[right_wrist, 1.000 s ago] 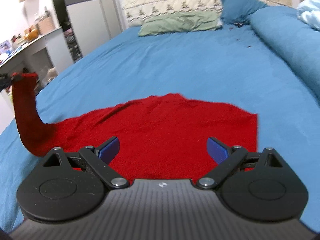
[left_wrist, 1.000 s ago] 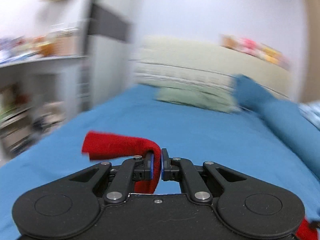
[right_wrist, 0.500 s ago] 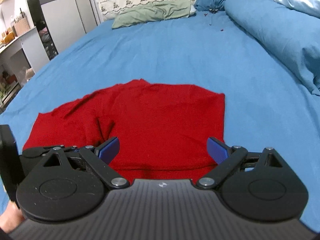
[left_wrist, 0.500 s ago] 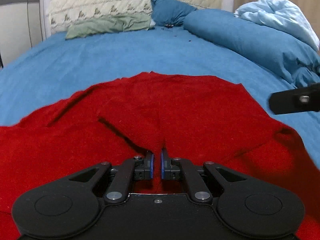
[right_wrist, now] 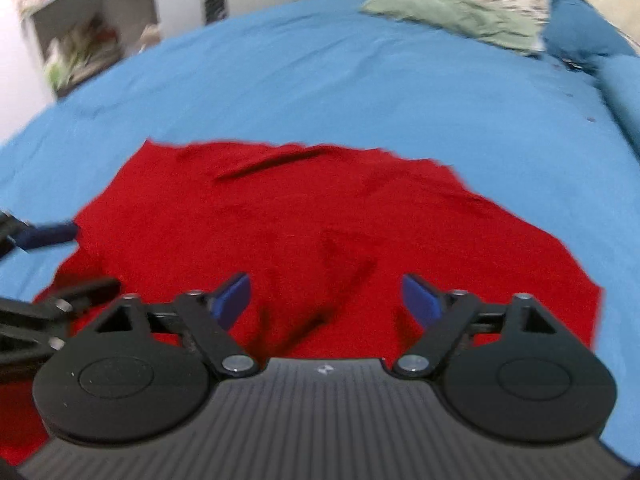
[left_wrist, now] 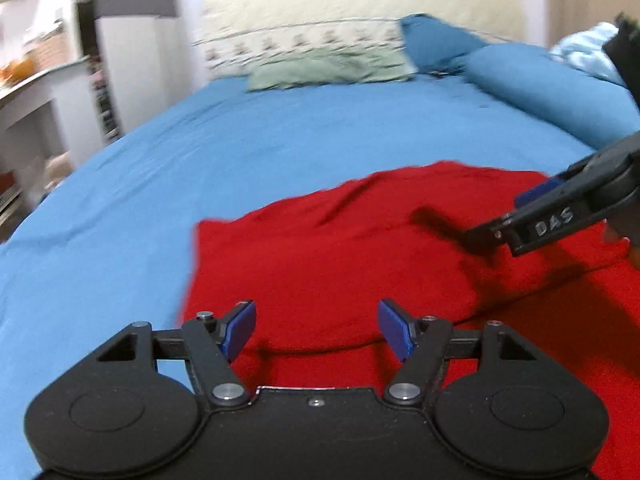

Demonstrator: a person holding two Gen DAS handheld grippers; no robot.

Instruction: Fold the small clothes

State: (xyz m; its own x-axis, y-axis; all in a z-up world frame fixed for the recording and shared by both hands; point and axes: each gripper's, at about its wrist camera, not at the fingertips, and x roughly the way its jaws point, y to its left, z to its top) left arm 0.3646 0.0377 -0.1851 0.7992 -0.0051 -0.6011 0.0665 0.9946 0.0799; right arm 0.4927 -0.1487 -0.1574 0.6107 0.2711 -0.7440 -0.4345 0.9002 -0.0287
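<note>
A red garment [left_wrist: 360, 248] lies spread on the blue bed sheet [left_wrist: 200, 152], its left side folded in over the body. It also shows in the right wrist view [right_wrist: 320, 220]. My left gripper [left_wrist: 318, 330] is open and empty, just above the garment's near left part. My right gripper [right_wrist: 326, 300] is open and empty, low over the near middle of the garment. The right gripper's fingers [left_wrist: 540, 216] reach in from the right in the left wrist view. The left gripper's fingers [right_wrist: 44, 236] show at the left edge of the right wrist view.
A green cloth [left_wrist: 328, 66] and a blue pillow [left_wrist: 436, 42] lie at the headboard [left_wrist: 360, 8]. A rolled blue duvet [left_wrist: 560, 96] runs along the right side. A white shelf unit [right_wrist: 92, 24] and a wardrobe [left_wrist: 132, 60] stand left of the bed.
My left gripper opened and let go of the red sleeve, which now lies folded on the garment. It drew back to the left. My right gripper came lower over the garment.
</note>
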